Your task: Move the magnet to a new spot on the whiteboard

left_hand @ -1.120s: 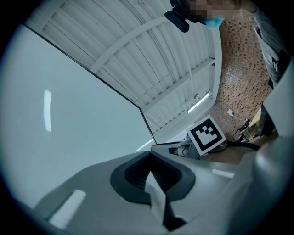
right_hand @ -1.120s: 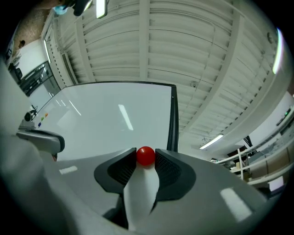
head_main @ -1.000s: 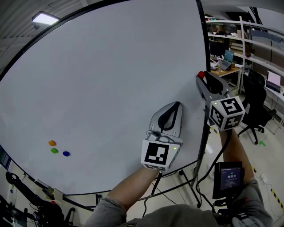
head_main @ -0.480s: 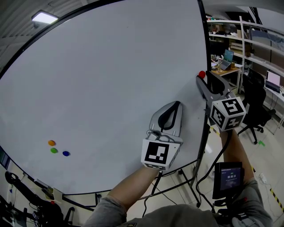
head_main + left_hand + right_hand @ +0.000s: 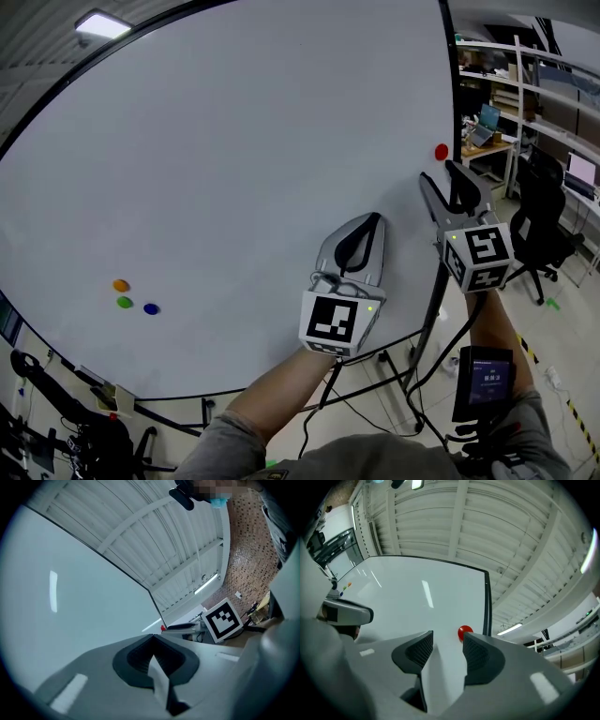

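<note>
Magnet: the small round red magnet [image 5: 441, 151] is stuck flat on the big white whiteboard [image 5: 234, 178], way over by its black right edge.
Right gripper: the right gripper [image 5: 440, 176] sits just under the magnet in the head view. Its fingers are released and have just been opening. Nothing is between them, and the magnet is a bit past the tips, closer to the right-hand finger, not pinched.
Left gripper: the left gripper [image 5: 372, 223] points at the board, lower and further left, with its fingers clenched together on nothing.
Other magnets: a little orange dot [image 5: 121, 285], green dot [image 5: 125, 302] and blue dot [image 5: 151, 308] are bunched at the board's lower left, well apart from the red one.
Background: a black office chair [image 5: 539, 202] is off to the right.
</note>
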The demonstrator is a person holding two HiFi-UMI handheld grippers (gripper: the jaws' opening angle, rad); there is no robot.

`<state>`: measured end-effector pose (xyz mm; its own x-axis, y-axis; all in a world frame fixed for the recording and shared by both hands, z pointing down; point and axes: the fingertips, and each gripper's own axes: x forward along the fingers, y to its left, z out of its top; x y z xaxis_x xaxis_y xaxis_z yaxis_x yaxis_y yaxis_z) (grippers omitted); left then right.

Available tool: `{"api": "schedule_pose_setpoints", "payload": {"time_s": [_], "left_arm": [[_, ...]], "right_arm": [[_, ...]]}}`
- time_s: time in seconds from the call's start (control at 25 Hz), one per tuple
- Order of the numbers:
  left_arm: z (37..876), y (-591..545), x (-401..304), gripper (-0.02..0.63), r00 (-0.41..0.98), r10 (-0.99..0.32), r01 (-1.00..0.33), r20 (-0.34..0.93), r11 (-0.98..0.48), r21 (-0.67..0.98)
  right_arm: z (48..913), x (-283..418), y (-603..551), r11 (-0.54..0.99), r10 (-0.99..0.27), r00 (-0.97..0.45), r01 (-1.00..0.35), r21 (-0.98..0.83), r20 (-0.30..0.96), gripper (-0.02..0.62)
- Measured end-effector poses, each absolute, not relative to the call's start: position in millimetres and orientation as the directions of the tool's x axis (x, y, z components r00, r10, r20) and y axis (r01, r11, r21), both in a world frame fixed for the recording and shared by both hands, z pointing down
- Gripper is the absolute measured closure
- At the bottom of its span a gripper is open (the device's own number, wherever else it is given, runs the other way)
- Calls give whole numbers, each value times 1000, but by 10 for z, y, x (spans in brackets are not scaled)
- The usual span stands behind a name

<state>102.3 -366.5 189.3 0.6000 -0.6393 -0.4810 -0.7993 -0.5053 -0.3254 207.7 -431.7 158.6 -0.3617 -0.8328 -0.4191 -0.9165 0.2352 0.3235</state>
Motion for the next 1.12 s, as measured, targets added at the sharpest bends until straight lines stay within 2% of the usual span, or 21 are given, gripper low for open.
{"api": "schedule_pose_setpoints", "payload": {"time_s": [0.12,0.2,0.28,0.36,0.4,0.64,1.12], "left_arm": [[1916,-3612,880,604,587,-654,-809,-476,-493,-320],[1932,-3557,702,606,570,-669,-821,-477,-478,-311],[1976,-3468,400,605,545,-689,-838,-478,-457,-298],[2033,-3379,77,606,520,-711,-854,-473,-434,-285],[2054,-3355,-32,606,508,-723,-861,-468,-423,-282],[2093,-3312,-417,606,433,-792,-899,-430,-345,-269],[2291,-2926,-1794,606,280,-881,-950,-382,-196,-245]], "right_arm": [[1666,1875,-4229,263,-824,-389,-906,330,-411,406],[1727,1641,-4128,283,-814,-412,-897,341,-409,443],[1803,1280,-3972,299,-802,-436,-885,357,-409,492],[1893,873,-3813,324,-787,-472,-864,385,-398,574],[1933,707,-3758,343,-779,-495,-850,399,-386,588],[2054,114,-3620,460,-724,-601,-787,411,-340,589],[2334,-1456,-3124,600,-627,-738,-663,448,-251,589]]}}
